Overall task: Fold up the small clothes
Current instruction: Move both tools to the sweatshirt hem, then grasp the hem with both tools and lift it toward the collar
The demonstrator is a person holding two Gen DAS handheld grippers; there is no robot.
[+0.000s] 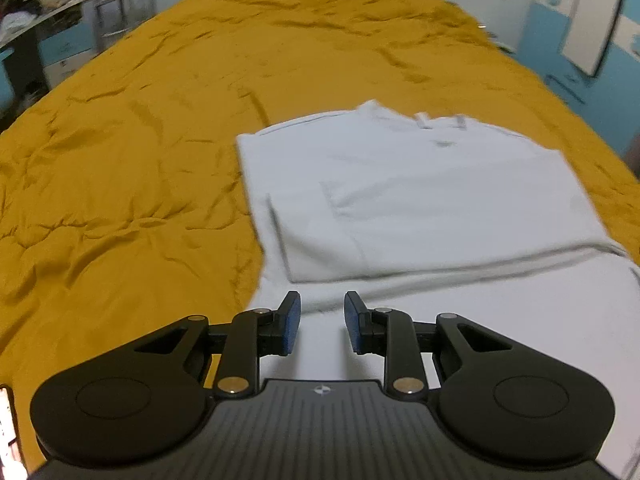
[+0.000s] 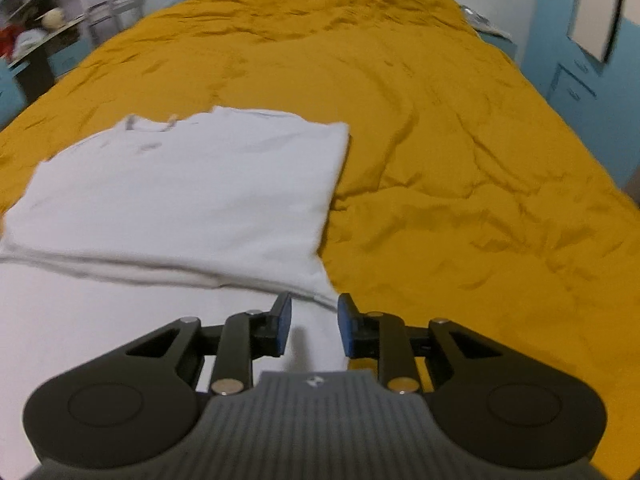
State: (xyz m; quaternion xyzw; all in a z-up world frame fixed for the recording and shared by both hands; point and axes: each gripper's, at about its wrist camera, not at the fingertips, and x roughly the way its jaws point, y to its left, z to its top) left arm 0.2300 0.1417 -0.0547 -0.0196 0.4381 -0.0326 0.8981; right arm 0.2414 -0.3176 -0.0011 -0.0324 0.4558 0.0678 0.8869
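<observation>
A white T-shirt [image 1: 420, 200] lies on a mustard-yellow bedspread [image 1: 140, 140], its sides folded in and its far part lying over the near part, collar away from me. My left gripper [image 1: 322, 320] is open and empty, hovering over the shirt's near left edge. In the right wrist view the same shirt [image 2: 180, 192] fills the left half. My right gripper [image 2: 314, 322] is open and empty above the shirt's near right corner, next to the bedspread [image 2: 460, 160].
The bed runs far ahead, wrinkled all over. Shelves with clutter [image 1: 36, 12] stand at the far left. Blue and white walls and cabinets [image 2: 576, 80] line the right side.
</observation>
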